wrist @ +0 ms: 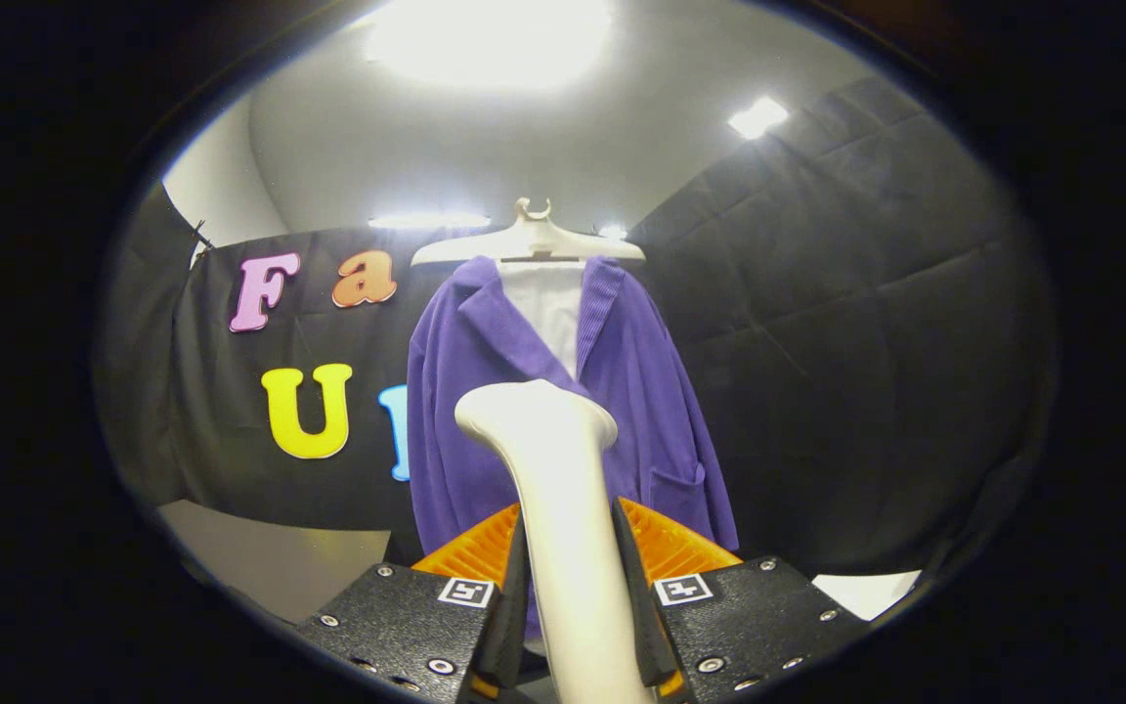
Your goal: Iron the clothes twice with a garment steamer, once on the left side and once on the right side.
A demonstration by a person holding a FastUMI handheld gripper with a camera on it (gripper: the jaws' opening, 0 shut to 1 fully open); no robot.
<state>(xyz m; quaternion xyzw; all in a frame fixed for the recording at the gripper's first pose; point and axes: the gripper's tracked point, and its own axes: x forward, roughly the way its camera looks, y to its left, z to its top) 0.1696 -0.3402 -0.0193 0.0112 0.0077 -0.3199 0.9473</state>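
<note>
The tool (573, 577) pinches the garment steamer (563, 508) by its pale handle, one finger pressed on each side of it. The handle rises upright between the fingers and ends in a rounded, slightly flared head that points toward the clothes. Beyond the fingers there is open air between the steamer head and the hanging garment; how wide that gap is cannot be judged through the fisheye. To the left of the garment the booth wall runs bare and unobstructed, and to the right a quilted dark wall (866, 323) curves round, leaving room on both sides of the garment.

The garment is a purple jacket (641, 391) of ribbed, corduroy-like cloth, hung open at the front over a white shirt (553, 313), with a patch pocket low on its right-hand panel. It hangs from a pale hanger (529, 240) whose hook sits at the top, just above the collar. The steamer head overlaps the lower middle of the jacket front.

A pale floor (270, 557) shows below the wall, left of the fingers. The ceiling (426, 147) is light grey, with bright lamps (757, 117) glaring overhead.
</note>
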